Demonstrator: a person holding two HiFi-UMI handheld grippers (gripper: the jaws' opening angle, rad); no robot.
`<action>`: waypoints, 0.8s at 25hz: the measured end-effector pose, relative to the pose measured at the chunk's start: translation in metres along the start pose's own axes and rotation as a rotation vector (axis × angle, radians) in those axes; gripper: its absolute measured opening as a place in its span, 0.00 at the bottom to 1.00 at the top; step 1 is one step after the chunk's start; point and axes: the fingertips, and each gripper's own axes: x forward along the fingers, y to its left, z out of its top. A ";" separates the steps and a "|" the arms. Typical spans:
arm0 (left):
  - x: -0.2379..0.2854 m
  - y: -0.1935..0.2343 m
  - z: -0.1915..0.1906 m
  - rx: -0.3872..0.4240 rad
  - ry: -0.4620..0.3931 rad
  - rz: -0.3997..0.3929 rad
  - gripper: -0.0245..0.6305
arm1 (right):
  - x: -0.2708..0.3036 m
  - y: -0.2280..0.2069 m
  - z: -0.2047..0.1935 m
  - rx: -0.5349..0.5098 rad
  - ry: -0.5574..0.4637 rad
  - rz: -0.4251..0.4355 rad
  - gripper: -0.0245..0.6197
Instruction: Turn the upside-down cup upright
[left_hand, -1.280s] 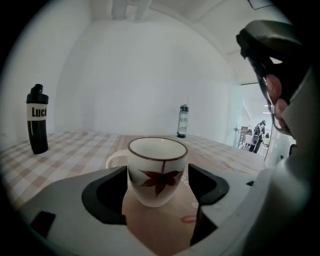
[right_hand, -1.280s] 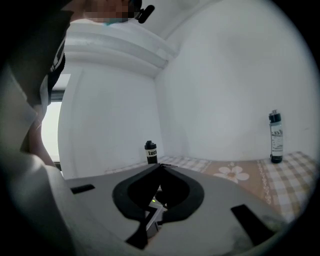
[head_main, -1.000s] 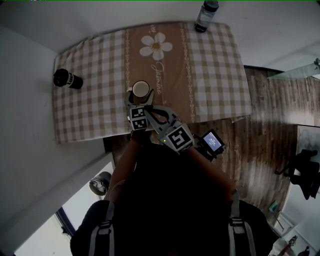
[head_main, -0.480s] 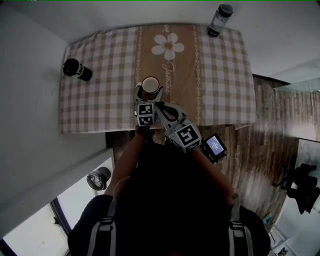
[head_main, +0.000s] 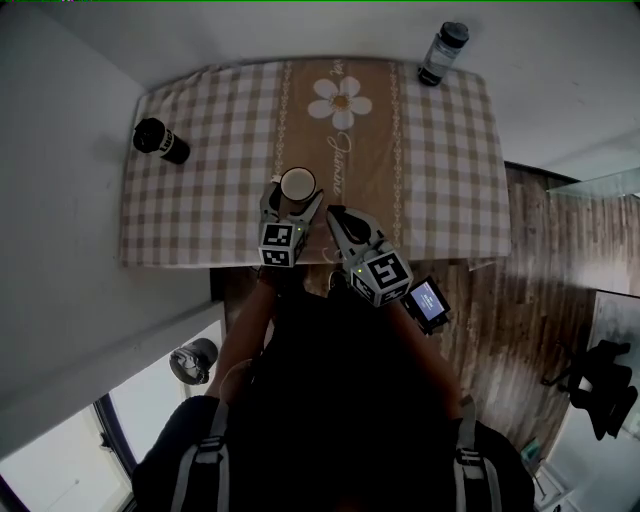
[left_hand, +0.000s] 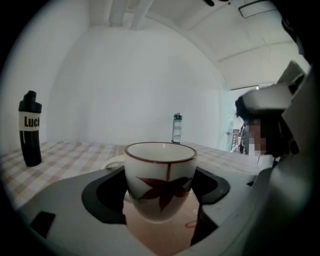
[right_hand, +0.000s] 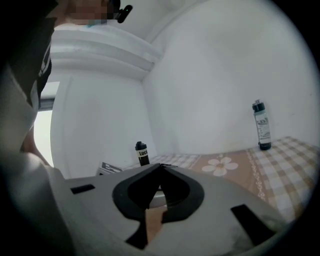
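Near the front edge of the beige checked tablecloth (head_main: 200, 150), the white leaf-painted ceramic cup (head_main: 297, 184) already sits mouth-up, clamped in the left gripper (head_main: 293, 200), while the right gripper (head_main: 335, 213) is closed and empty, so seemingly only release remains.

The desk (head_main: 450, 180), under a checked cloth with a flower (head_main: 338, 100) printed on it, fills the upper half of the frame. Near its lower edge, at centre, a white cup (head_main: 297, 183) is mouth up, with the left gripper (head_main: 293, 200) jaws against its sides. Just right of it, the right gripper (head_main: 333, 212) jaws meet, empty. A black bottle (head_main: 160, 141) sits upper left and a clear bottle (head_main: 443, 52) upper right.
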 end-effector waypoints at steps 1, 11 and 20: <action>-0.005 -0.002 0.009 0.000 -0.014 -0.018 0.65 | -0.002 -0.005 0.000 0.024 -0.016 -0.005 0.05; -0.089 -0.037 0.138 -0.014 -0.209 -0.264 0.64 | -0.004 -0.017 0.017 -0.081 -0.093 -0.007 0.11; -0.116 -0.047 0.151 -0.044 -0.213 -0.345 0.65 | 0.013 0.058 0.036 -0.516 -0.148 0.141 0.61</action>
